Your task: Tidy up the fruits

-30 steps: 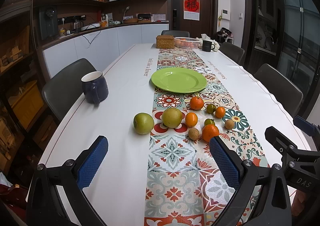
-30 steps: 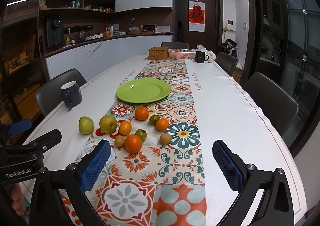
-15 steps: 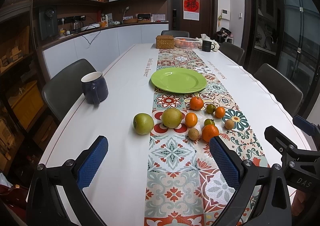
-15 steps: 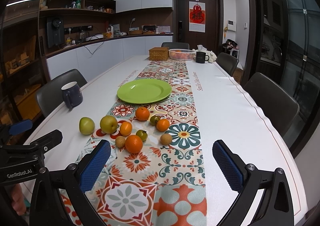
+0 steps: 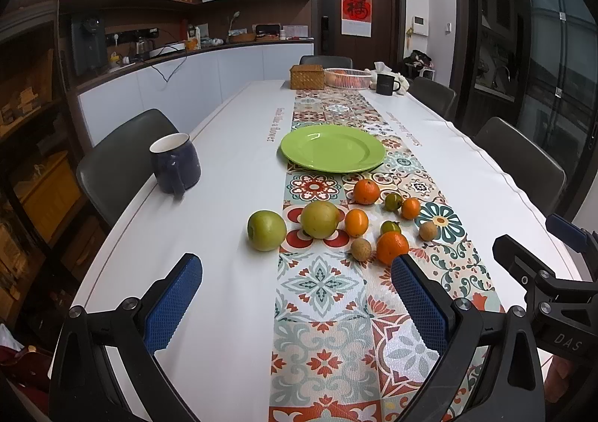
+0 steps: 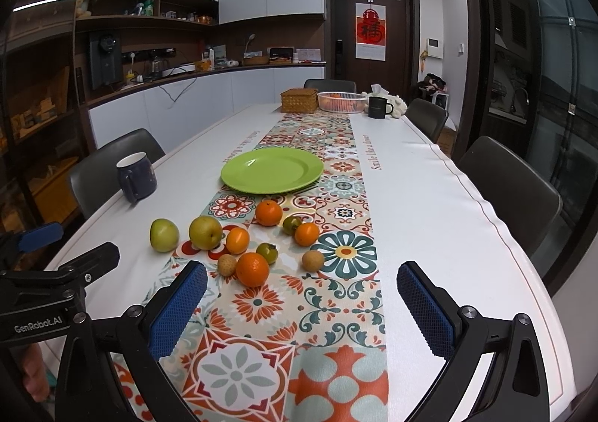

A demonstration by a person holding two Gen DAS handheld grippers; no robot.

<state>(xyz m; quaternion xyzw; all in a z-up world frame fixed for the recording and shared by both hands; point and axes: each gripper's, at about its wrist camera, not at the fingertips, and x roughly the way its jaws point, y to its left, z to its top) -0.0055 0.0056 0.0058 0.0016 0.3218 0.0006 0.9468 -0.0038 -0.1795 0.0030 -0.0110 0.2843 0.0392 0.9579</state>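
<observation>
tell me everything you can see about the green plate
The green plate is round, shallow, glossy and bright lime, with a broad flat rim; it could be plastic or glazed ceramic. It lies flat and empty on the patterned table runner, beyond the cluster of fruit, touching none of it. Neither gripper is near it.

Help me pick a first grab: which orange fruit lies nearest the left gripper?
The largest orange, at the cluster's near edge beside the left gripper's right finger; the other three orange fruits sit farther back toward the green plate.
</observation>
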